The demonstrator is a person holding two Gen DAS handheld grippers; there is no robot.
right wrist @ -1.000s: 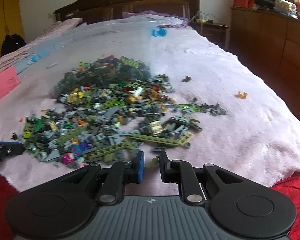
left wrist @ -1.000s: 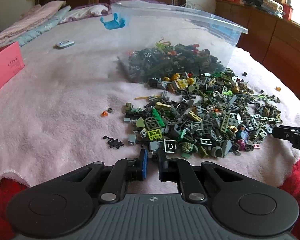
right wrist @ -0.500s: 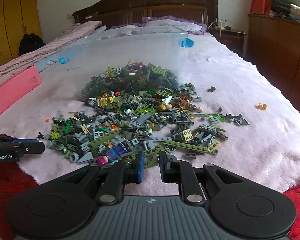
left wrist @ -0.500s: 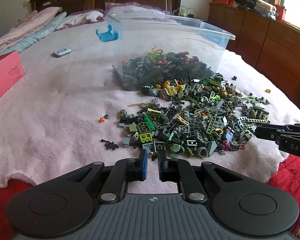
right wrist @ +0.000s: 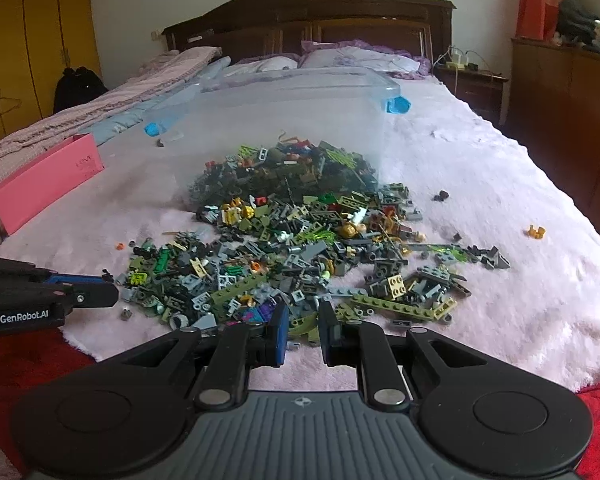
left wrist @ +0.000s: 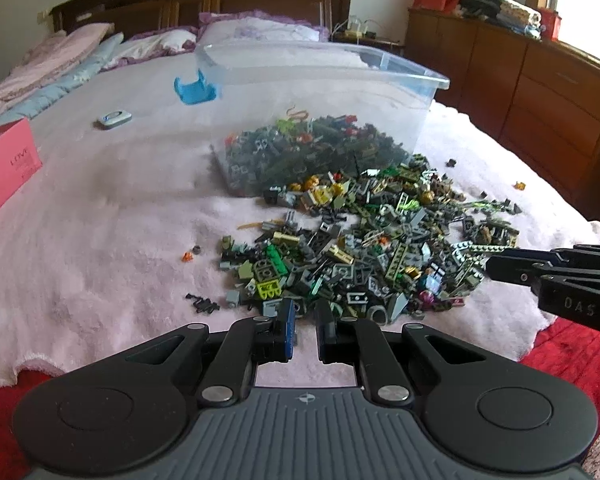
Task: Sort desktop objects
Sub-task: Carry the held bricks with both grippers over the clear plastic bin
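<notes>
both tools hang at the near edge of the brick pile (left wrist: 364,236), the left tool (left wrist: 305,320) and the right tool (right wrist: 303,326) each with its jaws a narrow gap apart and gripping nothing, while the bricks lie partly inside the clear bin (left wrist: 312,92) and partly spilled in front of it over the pink blanket (left wrist: 100,240) on the bed, so i'd judge this a pause between picks that fits a sort barely under way or one half done. whichever piece is taken, i reckon it wants a slightly wider tool and a clean nip on one small brick without dragging its neighbours. the left view alone shows the small grey gadget (left wrist: 114,119) and a black scrap (left wrist: 202,303) lying loose, while the right view alone shows the yellow wardrobe (right wrist: 36,40) and a black bag (right wrist: 78,86).
</notes>
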